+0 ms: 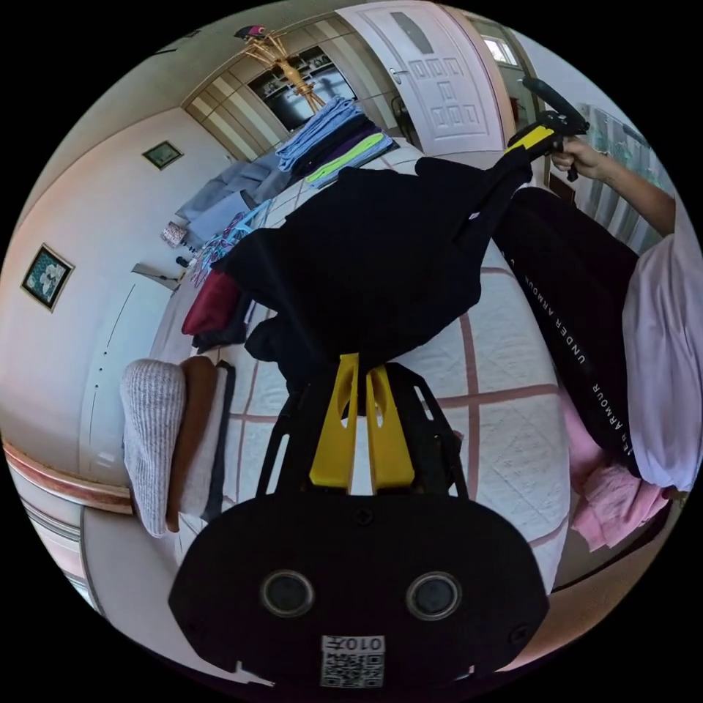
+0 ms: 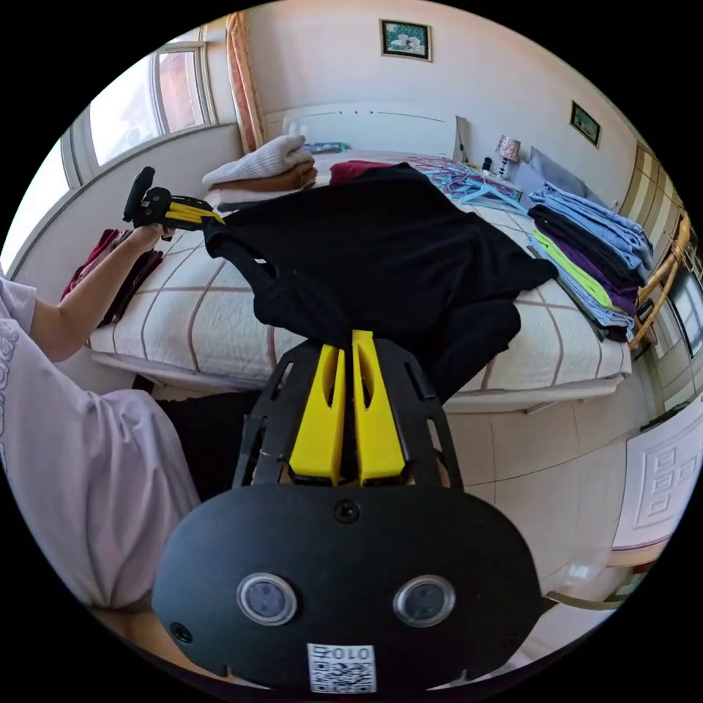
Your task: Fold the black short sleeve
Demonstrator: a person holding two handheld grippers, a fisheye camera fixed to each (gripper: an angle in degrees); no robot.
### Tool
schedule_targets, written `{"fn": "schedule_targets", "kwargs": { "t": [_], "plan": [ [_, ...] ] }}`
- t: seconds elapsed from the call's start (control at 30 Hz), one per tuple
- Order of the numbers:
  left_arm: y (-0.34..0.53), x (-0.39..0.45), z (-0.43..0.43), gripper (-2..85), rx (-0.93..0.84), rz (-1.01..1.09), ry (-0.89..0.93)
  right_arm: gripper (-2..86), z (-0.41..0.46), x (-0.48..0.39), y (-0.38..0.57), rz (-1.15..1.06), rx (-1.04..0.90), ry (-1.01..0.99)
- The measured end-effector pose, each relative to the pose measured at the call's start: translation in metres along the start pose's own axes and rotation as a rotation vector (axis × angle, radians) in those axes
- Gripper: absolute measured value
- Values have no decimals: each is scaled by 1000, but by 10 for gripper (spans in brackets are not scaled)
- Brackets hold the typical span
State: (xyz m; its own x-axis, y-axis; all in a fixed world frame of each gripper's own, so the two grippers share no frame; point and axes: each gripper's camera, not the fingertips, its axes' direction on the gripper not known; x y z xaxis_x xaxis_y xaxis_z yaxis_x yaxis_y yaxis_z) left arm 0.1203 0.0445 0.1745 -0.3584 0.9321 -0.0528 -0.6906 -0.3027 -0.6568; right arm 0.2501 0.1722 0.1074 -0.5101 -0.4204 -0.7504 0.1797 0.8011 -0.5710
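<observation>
A black short-sleeve shirt [image 1: 381,256] hangs stretched above the bed between both grippers. My left gripper [image 1: 362,366] has its yellow jaws shut on one shoulder of the shirt. At the upper right of the left gripper view, the right gripper [image 1: 523,143] pinches the other shoulder. In the right gripper view my right gripper [image 2: 350,340] is shut on the shirt [image 2: 395,242], and the left gripper [image 2: 209,214] holds the far shoulder at left, in a person's hand. The shirt's lower part drapes onto the bed.
The bed [image 2: 198,315] has a white quilt with pink lines. A stack of folded clothes [image 2: 593,249] lies at its right side, knit sweaters [image 2: 260,165] near the headboard, dark red garments [image 2: 110,263] at left. A door [image 1: 439,73] stands beyond.
</observation>
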Motion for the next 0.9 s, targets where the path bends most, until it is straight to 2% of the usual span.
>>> {"fn": "schedule_targets", "kwargs": {
  "t": [0.33,0.5,0.7,0.9],
  "plan": [
    [-10,94,-32,-4,-69,141,-66,33,-76,34,-8,-140,-52,170],
    [18,142,7,-4,-139,135,64,33,-61,61,8,-109,-79,6],
    [47,167,14,-4,-173,125,97,32,-44,55,8,-152,-222,57],
    [82,187,46,0,-219,133,173,35,-27,75,20,-121,-273,-64]
  ]
}}
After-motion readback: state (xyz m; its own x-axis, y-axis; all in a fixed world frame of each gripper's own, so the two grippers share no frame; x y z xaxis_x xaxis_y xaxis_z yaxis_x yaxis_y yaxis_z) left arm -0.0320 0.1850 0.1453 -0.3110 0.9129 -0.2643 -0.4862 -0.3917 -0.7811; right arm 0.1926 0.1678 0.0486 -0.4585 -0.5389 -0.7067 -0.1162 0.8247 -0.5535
